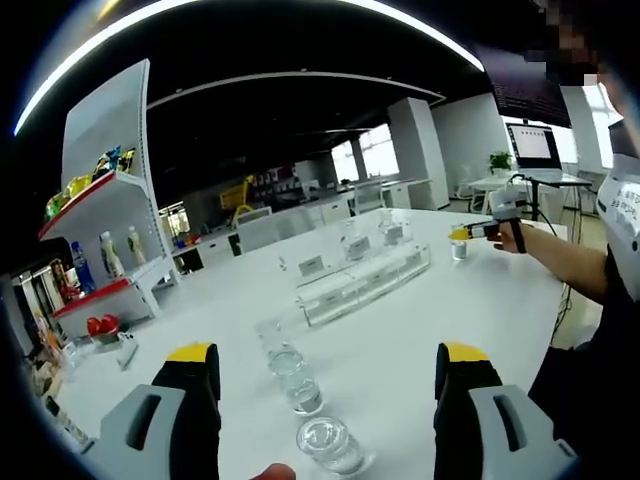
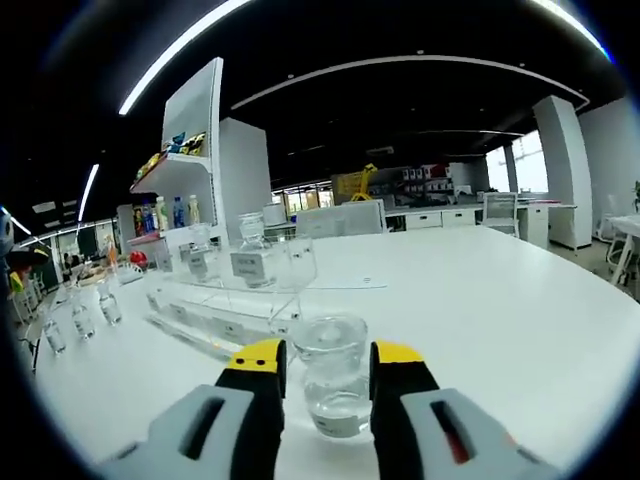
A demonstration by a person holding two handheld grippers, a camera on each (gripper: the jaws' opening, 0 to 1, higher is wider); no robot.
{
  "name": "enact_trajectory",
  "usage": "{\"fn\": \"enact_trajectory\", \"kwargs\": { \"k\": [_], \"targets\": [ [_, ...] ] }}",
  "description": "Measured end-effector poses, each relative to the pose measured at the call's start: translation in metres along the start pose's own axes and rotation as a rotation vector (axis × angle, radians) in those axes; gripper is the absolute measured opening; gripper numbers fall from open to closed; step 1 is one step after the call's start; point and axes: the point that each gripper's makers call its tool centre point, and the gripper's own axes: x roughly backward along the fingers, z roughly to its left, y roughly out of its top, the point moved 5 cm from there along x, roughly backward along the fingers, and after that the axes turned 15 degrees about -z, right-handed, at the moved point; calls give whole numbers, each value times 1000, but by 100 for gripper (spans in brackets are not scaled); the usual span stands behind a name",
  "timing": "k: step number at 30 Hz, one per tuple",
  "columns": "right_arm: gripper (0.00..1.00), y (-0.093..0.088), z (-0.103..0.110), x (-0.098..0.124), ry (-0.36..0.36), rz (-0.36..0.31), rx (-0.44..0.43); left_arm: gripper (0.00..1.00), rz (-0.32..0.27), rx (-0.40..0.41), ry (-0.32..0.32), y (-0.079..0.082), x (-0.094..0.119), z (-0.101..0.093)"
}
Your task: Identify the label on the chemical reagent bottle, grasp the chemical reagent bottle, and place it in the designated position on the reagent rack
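The right claw [image 2: 322, 365] is closed on a clear reagent bottle [image 2: 331, 375] standing on the white bench [image 2: 500, 300], just beside the transparent reagent rack [image 2: 235, 300]. The left claw [image 1: 325, 365] is spread wide above three more bottles [image 1: 300, 385] on the bench, touching none.

white table [image 1: 500, 300] | clear rack [image 1: 365, 280] | glass bottles [image 1: 300, 385] standing
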Motion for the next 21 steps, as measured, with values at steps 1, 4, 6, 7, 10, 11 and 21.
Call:
{"fn": "enact_trajectory", "kwargs": {
  "k": [1,4,6,7,10,11,21],
  "targets": [
    [30,-1,0,0,0,2,8,89,2,-3,1,0,0,0],
    [29,-3,-3,0,1,8,77,89,4,-3,1,-1,0,0],
    [26,-3,-4,0,-6,3,102,89,5,-3,2,-1,-1,0],
    [25,-2,-4,0,-7,1,103,89,6,-5,2,-1,-1,1],
    [22,0,-2,-1,-7,-17,145,89,4,-2,2,-1,-1,1],
    [21,2,-1,0,-7,-24,171,89,5,0,2,-1,-1,0],
    [18,0,-1,4,-56,-35,149,89,-5,-2,-9,3,0,-3]
  ]
}}
